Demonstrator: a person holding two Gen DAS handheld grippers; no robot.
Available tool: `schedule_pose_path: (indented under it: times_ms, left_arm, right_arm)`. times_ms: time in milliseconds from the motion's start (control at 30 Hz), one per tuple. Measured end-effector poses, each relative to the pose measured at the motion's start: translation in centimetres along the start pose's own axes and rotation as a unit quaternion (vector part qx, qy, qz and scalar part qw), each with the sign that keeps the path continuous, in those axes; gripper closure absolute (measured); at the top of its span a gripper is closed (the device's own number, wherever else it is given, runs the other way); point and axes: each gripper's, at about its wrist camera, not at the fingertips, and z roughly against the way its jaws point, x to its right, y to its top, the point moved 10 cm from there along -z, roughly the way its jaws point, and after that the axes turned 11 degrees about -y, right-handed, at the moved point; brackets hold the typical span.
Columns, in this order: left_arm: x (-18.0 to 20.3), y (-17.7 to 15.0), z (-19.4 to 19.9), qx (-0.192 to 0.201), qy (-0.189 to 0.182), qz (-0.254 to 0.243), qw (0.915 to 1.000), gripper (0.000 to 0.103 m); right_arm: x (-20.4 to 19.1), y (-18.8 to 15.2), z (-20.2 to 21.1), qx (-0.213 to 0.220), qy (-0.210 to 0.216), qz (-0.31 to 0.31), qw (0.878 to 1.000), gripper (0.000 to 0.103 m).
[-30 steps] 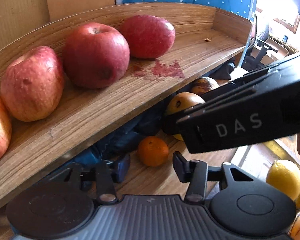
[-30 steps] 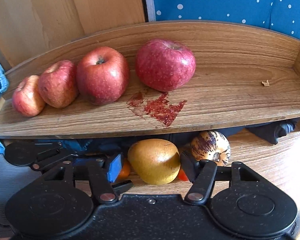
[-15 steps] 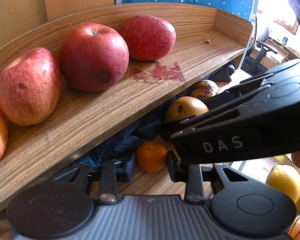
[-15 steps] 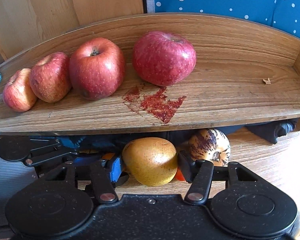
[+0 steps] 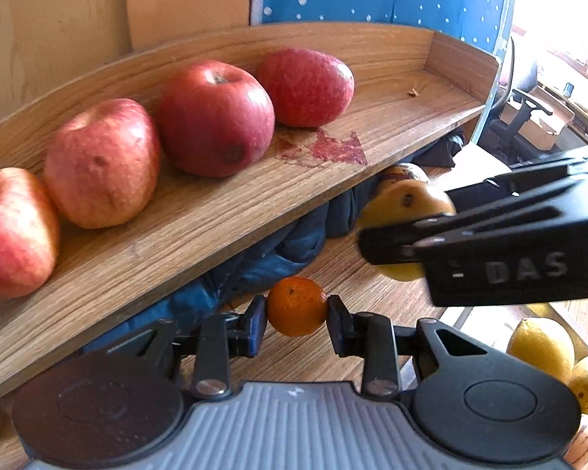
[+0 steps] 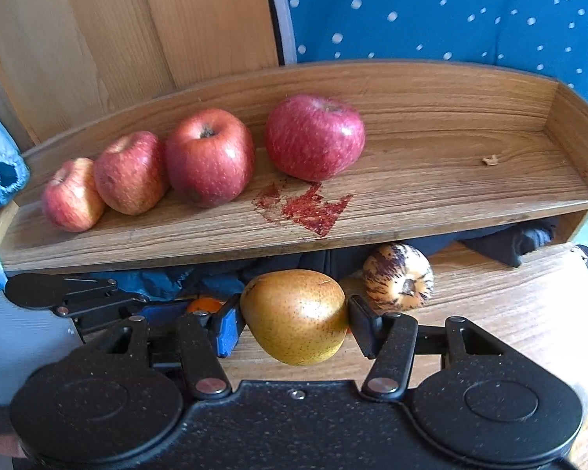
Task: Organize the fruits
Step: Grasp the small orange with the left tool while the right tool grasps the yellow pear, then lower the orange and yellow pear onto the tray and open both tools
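Below wooden shelf [image 5: 223, 211], left gripper [image 5: 297, 319] now around tangerine [image 5: 296, 306].

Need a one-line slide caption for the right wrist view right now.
Right gripper shut on a pear below a wooden shelf holding four apples.

Back wall: pale wood panels [image 6: 145, 39] on the left
Curtain: blue fabric with white dots [image 6: 450, 11] on the right
Shelf: curved wooden shelf [image 6: 450, 180] with a low rim — red stain [image 6: 309, 207] on its board
Surface: wood-grain surface [image 6: 509, 313] below the shelf
Light: bright daylight at far right — office chair [image 5: 525, 98] there
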Motion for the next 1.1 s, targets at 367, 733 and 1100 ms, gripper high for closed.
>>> schedule_pose_path:
  times_ms: [367,733,1100]
  left_arm:
    - [0.5,-1.5,4.5,0.024,0.018,0.052,0.9982,0.067]
    - [1.7,-5.9,8.3,0.024,0.044,0.112,0.9924,0.067]
    - [3.9,-11.0,9.9,0.012,0.062,0.155,0.9858,0.067]
  right_arm:
    - [-0.3,-3.1,4.9,0.003,0.021,-0.009,1.000,0.045]
    - [-2.4,-7.8,7.8,-0.009,0.062,0.036,0.997,0.045]
    - [-4.6,-12.2,10.9,-0.023,0.117,0.092,0.989,0.045]
